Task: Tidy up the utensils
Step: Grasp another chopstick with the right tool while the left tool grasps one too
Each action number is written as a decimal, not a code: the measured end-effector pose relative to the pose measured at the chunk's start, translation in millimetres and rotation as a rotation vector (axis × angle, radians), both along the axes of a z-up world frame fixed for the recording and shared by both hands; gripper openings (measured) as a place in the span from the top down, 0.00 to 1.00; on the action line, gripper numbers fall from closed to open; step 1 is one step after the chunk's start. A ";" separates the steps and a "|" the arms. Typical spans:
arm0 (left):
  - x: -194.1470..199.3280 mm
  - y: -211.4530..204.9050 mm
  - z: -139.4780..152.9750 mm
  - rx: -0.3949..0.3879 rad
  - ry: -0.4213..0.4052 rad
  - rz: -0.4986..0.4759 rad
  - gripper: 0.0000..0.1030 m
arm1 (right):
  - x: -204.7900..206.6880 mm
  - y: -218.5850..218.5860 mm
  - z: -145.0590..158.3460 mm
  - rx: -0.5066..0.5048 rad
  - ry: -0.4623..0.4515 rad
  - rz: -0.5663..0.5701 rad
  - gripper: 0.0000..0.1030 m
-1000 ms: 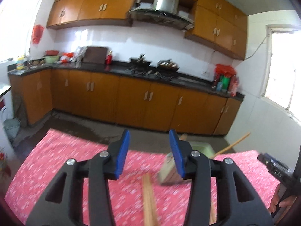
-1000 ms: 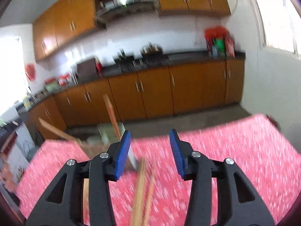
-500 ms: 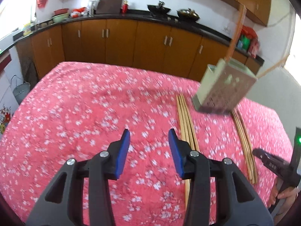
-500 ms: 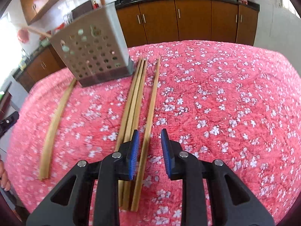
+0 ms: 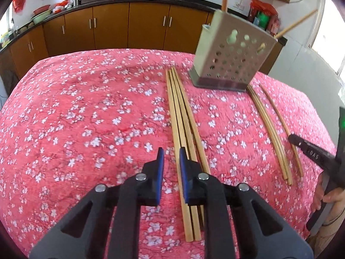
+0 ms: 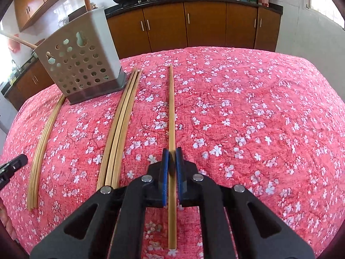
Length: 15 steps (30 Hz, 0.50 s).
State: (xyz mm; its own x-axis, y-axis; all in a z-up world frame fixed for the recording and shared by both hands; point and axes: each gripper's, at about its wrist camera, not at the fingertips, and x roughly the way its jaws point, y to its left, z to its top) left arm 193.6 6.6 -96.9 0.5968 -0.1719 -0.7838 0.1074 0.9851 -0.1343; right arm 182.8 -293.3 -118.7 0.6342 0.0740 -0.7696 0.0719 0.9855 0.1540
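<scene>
1. The right gripper point(image 6: 171, 158) has its blue pads pinched on a single chopstick point(image 6: 171, 108) that lies lengthwise on the pink flowered cloth point(image 6: 248, 112).
2. The left gripper point(image 5: 171, 157) has its fingers a little apart with nothing between them — its right pad sits just beside a bundle of chopsticks point(image 5: 181, 116).
3. A perforated holder point(image 6: 83, 64) stands at the cloth's far side, with sticks upright in it.
4. More chopsticks point(image 6: 42, 142) lie flat beside the holder — well apart from the pinched one.
</scene>
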 end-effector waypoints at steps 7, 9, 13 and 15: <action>2.6 -11.3 -14.9 0.032 0.029 -0.029 0.87 | -0.6 -2.0 1.5 0.000 0.001 0.005 0.92; 2.4 -12.4 -14.7 0.048 0.017 -0.026 0.88 | -0.4 0.2 1.8 -0.010 0.001 0.008 0.92; 9.6 -13.3 -13.9 0.081 0.006 -0.013 0.91 | -0.7 7.7 2.2 -0.008 0.001 0.034 0.92; 18.1 -5.4 -14.1 0.086 0.002 0.015 0.91 | -0.7 9.0 2.2 -0.014 -0.003 0.037 0.92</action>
